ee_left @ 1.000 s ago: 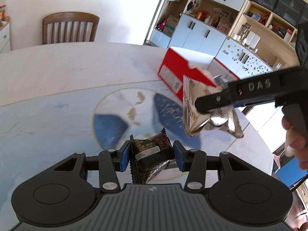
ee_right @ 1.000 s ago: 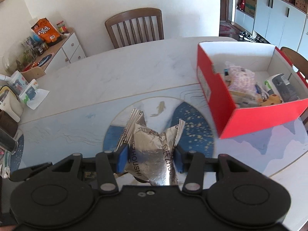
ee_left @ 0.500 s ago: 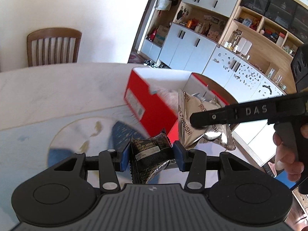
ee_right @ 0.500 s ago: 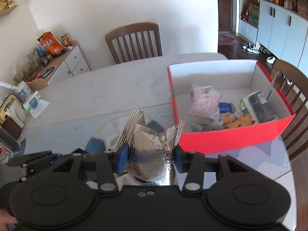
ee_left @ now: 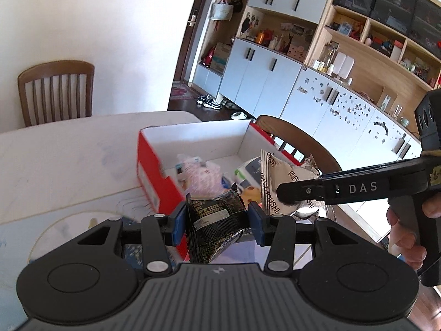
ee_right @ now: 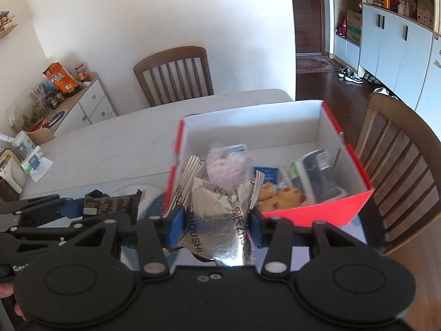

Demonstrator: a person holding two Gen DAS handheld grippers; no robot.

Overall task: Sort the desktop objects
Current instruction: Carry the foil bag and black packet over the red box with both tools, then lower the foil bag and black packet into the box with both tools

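Observation:
My left gripper [ee_left: 217, 222] is shut on a black snack packet [ee_left: 213, 222], held above the near wall of the red box [ee_left: 150, 169]. My right gripper [ee_right: 215, 227] is shut on a silver foil packet [ee_right: 217, 212], held over the box's front edge [ee_right: 311, 212]. The foil packet also shows in the left wrist view [ee_left: 284, 179], and the black packet in the right wrist view [ee_right: 110, 202]. The box holds a pink bag [ee_right: 228, 162], a dark can [ee_right: 319, 173] and yellow snacks [ee_right: 278, 195].
The box stands on a white marble table [ee_right: 124, 138] near its right end. Wooden chairs stand behind the table [ee_right: 173, 74] and right of the box [ee_right: 397, 154]. A cluttered side cabinet [ee_right: 63, 93] is at the far left.
Both grippers have carried their packets right from the table's blue round pattern towards the red box; the box now lies right in front of both, its inside in view.

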